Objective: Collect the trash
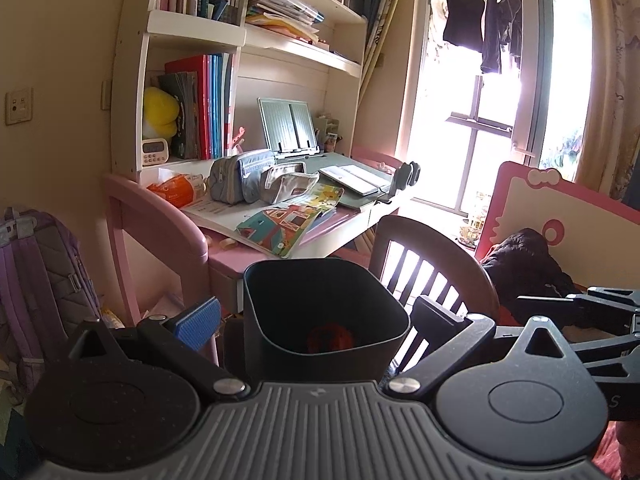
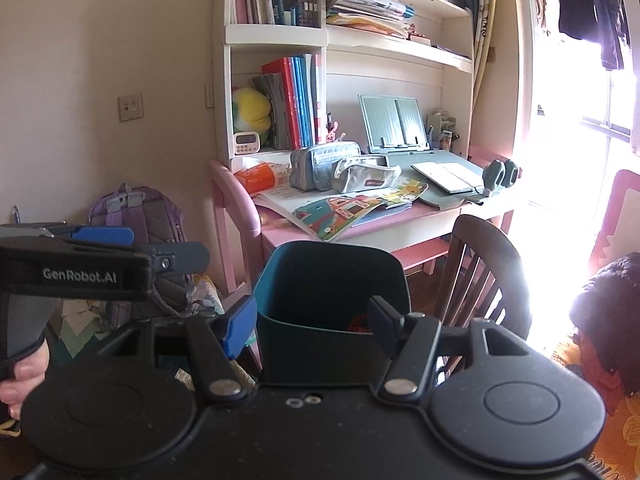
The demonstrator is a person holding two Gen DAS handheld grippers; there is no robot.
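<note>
Ahead, a cluttered pink-and-white wooden desk (image 2: 404, 224) under white bookshelves (image 2: 276, 36), strewn with a grey zipped pencil case (image 2: 320, 166), a colourful open picture book (image 2: 352, 210) and an orange plastic packet (image 2: 260, 176). To its left on the floor, a purple quilted backpack (image 2: 136, 220); to its right, a dark wooden slat-backed chair (image 2: 480, 264) just behind the bin, with a black jacket (image 1: 524, 264) heaped beyond (window glare washes out that side). In front of both cameras, a dark teal square plastic waste bin (image 2: 332, 312), upright, with something red crumpled at its bottom (image 1: 330, 338). Right gripper (image 2: 310, 324) with jaws wide apart, blue pad left of the bin's wall and black finger at its near rim; contact not clear. Left gripper (image 1: 318, 316) likewise spread wide around the bin, blue pad (image 1: 198, 322) standing clear of the wall, nothing clamped.
</note>
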